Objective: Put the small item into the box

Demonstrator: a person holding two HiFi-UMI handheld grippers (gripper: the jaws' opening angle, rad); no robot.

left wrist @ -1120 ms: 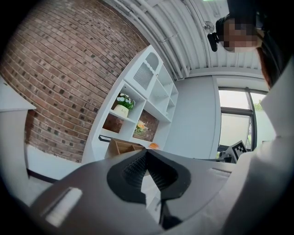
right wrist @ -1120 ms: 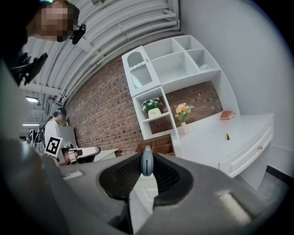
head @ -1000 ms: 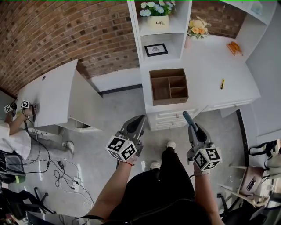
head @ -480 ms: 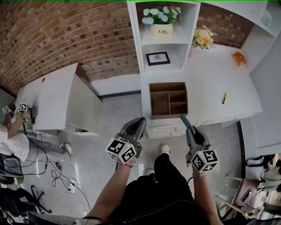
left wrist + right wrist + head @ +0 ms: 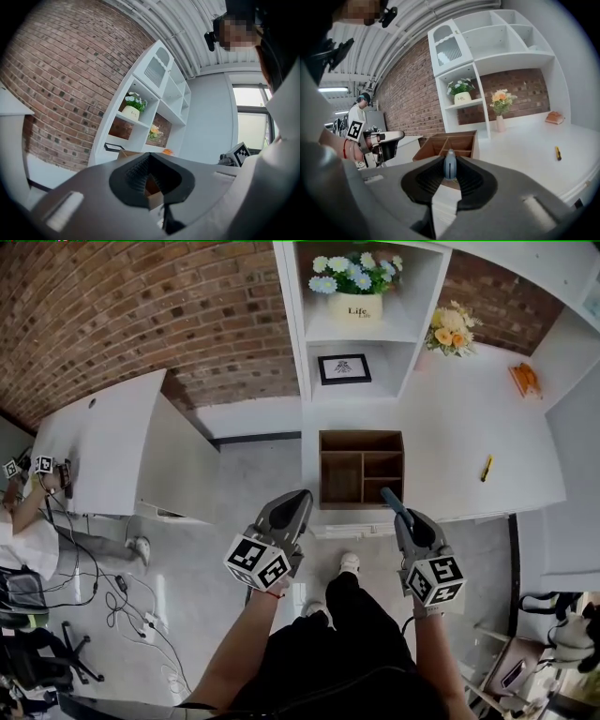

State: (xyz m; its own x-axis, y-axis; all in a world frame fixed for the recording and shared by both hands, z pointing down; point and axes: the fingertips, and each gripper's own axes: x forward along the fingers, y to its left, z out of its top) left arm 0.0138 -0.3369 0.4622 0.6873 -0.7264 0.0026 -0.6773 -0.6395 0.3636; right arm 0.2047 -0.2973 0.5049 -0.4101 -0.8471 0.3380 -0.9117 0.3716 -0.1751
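One framed picture [image 5: 343, 368], one yellow item [image 5: 487, 468] near the wooden box [image 5: 362, 435]

Flower pot [image 5: 354, 307], framed picture [image 5: 344, 368], yellow pen [image 5: 487, 468]

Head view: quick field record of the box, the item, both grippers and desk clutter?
box: wooden box, three open compartments, looks empty, on white desk
right gripper: shut on the item, tip by the box's near right corner
item: small blue item, clamped between that gripper's jaws
left gripper: jaws together, nothing between them, short of the desk
other: small yellow thing on the desk, right of the box
status: item not yet in box
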